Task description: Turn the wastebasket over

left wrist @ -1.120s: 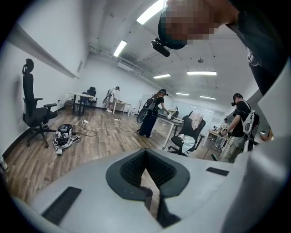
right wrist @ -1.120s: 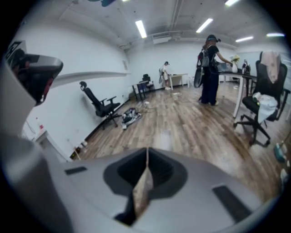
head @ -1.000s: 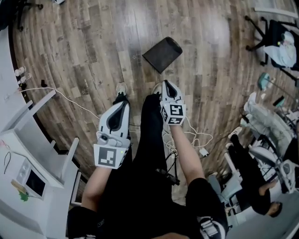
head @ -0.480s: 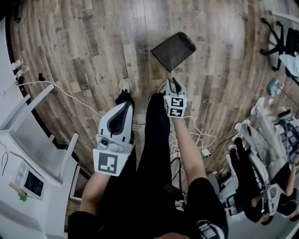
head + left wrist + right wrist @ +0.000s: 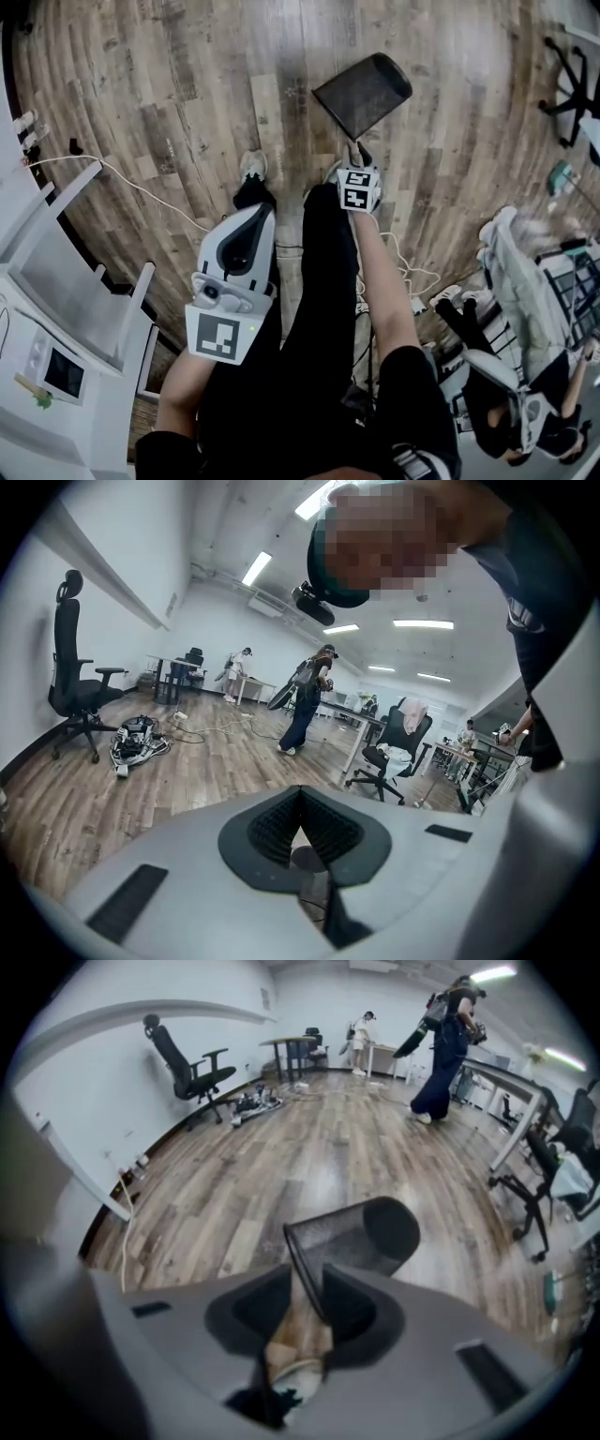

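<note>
A black mesh wastebasket lies on its side on the wooden floor, its open mouth turned toward me. My right gripper points steeply down at the mouth's near rim. In the right gripper view the wastebasket fills the middle. My right gripper has just been opening its jaws, and the thin rim edge runs between them with the pads apart from it. My left gripper hangs over my left leg, shut and empty. The left gripper view shows this gripper shut, aimed out across the room.
My black-trousered legs and a pale shoe stand just short of the basket. White cables trail on the floor at right. A white desk is at left. An office chair and a standing person are farther off.
My right gripper has dropped toward the floor and reached the basket's near rim, with its jaws spreading apart. My left gripper has sunk a little and stays shut.
</note>
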